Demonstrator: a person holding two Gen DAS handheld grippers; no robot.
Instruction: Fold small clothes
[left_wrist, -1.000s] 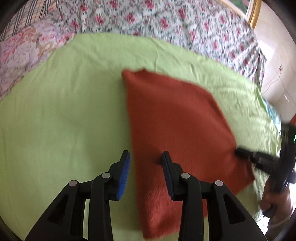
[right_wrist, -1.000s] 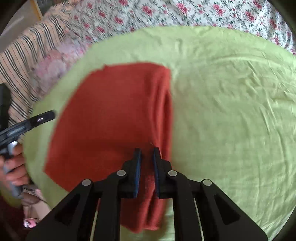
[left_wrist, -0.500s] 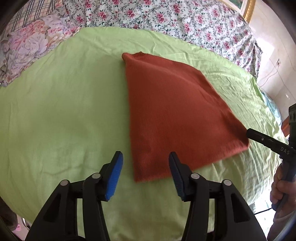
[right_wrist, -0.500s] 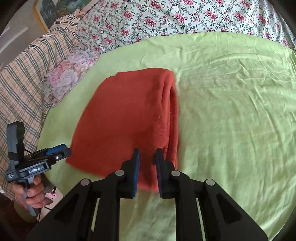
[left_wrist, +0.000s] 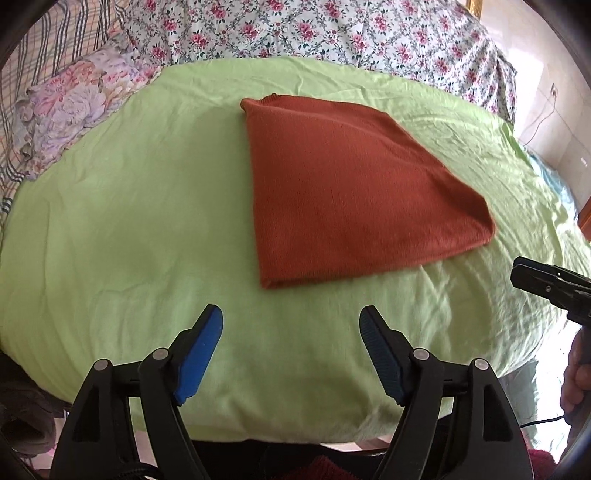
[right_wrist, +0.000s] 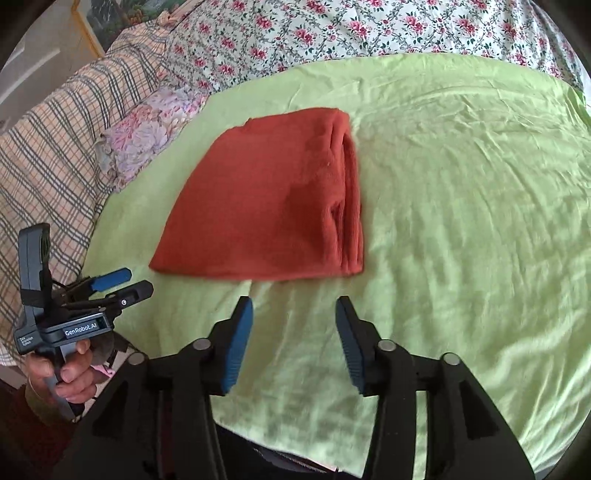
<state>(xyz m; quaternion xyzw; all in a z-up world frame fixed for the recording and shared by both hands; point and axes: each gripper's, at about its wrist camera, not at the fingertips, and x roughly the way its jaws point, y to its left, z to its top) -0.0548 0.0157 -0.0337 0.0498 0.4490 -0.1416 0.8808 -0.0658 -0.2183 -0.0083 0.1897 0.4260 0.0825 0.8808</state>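
- One plaid blanket (right_wrist: 48, 155) lies at the far left, with one pastel floral pillow (right_wrist: 147, 136) just beside it.
- One left tongs (left_wrist: 291, 325), jaws spread wide and having just been opening, nothing between its blue pads, hovers over the near edge of the bed.
- One green sheet (left_wrist: 129, 221) covers the bed; one floral-print sheet (left_wrist: 332, 29) shows beyond it, on the far side.
- One rust-red folded garment (left_wrist: 347, 195) lies flat in the middle of the green sheet, apart from both tongs.
- One right tongs (right_wrist: 293, 314), jaws parted and having just been opening, holds nothing, near the garment's near edge.
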